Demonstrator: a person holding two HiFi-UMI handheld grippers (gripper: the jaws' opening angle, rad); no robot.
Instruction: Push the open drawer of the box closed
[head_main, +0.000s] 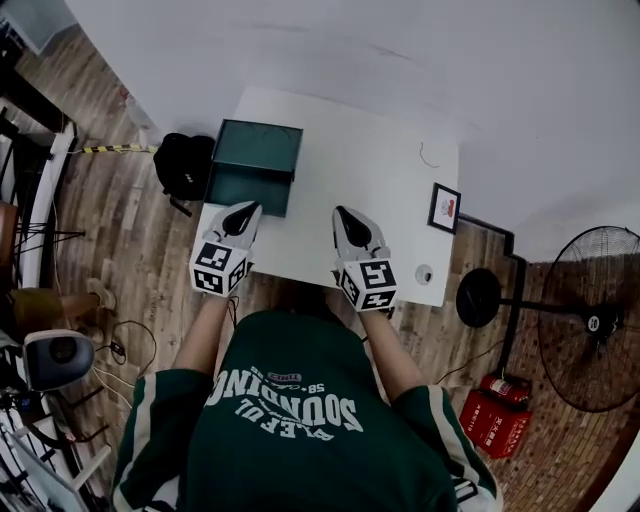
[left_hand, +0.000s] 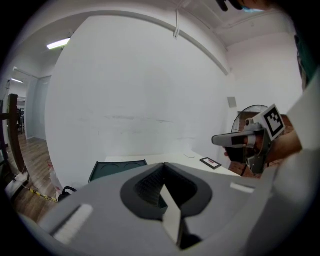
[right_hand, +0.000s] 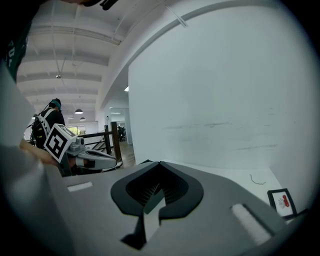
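A dark green box (head_main: 258, 150) stands at the far left of the white table (head_main: 370, 170). Its drawer (head_main: 245, 192) sticks out toward me. My left gripper (head_main: 244, 210) hovers just in front of the drawer's front, jaws shut and empty, not touching it as far as I can tell. My right gripper (head_main: 344, 214) hangs over the table's middle, to the right of the box, also shut and empty. In the left gripper view the box (left_hand: 117, 169) lies ahead past the closed jaws, with the right gripper (left_hand: 235, 140) off to the right.
A small framed picture (head_main: 444, 208) and a small round white object (head_main: 424, 274) sit near the table's right edge. A thin wire (head_main: 428, 158) lies near the back. A black bag (head_main: 183, 165) is on the floor left of the box. A fan (head_main: 590, 320) stands right.
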